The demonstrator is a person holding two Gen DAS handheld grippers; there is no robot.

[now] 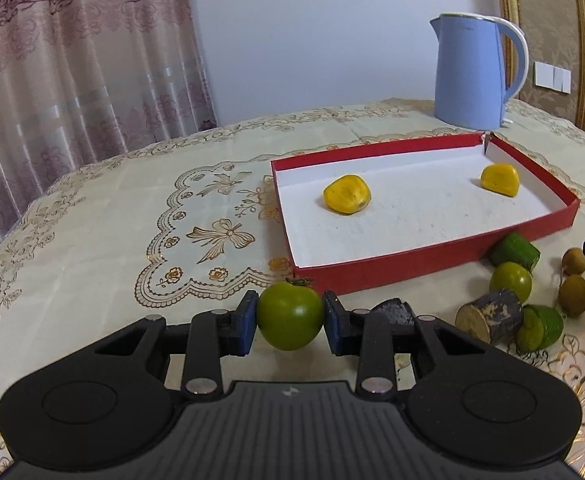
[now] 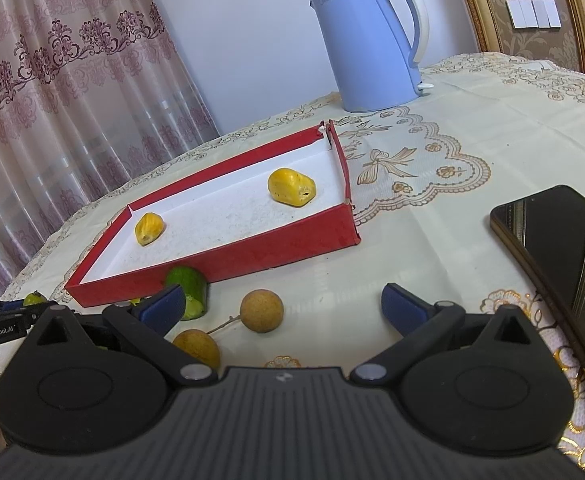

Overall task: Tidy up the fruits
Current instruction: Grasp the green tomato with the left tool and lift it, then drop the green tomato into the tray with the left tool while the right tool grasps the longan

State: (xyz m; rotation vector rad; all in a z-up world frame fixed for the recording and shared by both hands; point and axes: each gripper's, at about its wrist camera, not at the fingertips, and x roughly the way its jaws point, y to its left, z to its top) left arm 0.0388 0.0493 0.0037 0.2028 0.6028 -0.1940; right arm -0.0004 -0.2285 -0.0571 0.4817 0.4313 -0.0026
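Observation:
My left gripper (image 1: pixel 290 318) is shut on a round green fruit (image 1: pixel 290 314) with a dry stem cap, held just in front of the red tray (image 1: pixel 392 266). Two yellow fruit pieces (image 1: pixel 347 194) (image 1: pixel 499 179) lie in the tray's white bottom. Right of the tray's front edge lie a green cucumber piece (image 1: pixel 514 250), another green fruit (image 1: pixel 510 280), a cut lime (image 1: pixel 540 326), a brown stump piece (image 1: pixel 490 314) and two longans (image 1: pixel 573 294). My right gripper (image 2: pixel 282 306) is open and empty above two longans (image 2: pixel 261 311) (image 2: pixel 196 347), near the cucumber piece (image 2: pixel 188 288) and the tray (image 2: pixel 252 254).
A blue kettle (image 1: pixel 474 72) stands behind the tray; it also shows in the right wrist view (image 2: pixel 372 36). A black phone (image 2: pixel 564 252) lies on the cream tablecloth at the right. A pink curtain (image 1: pixel 72 60) hangs beyond the table's far left edge.

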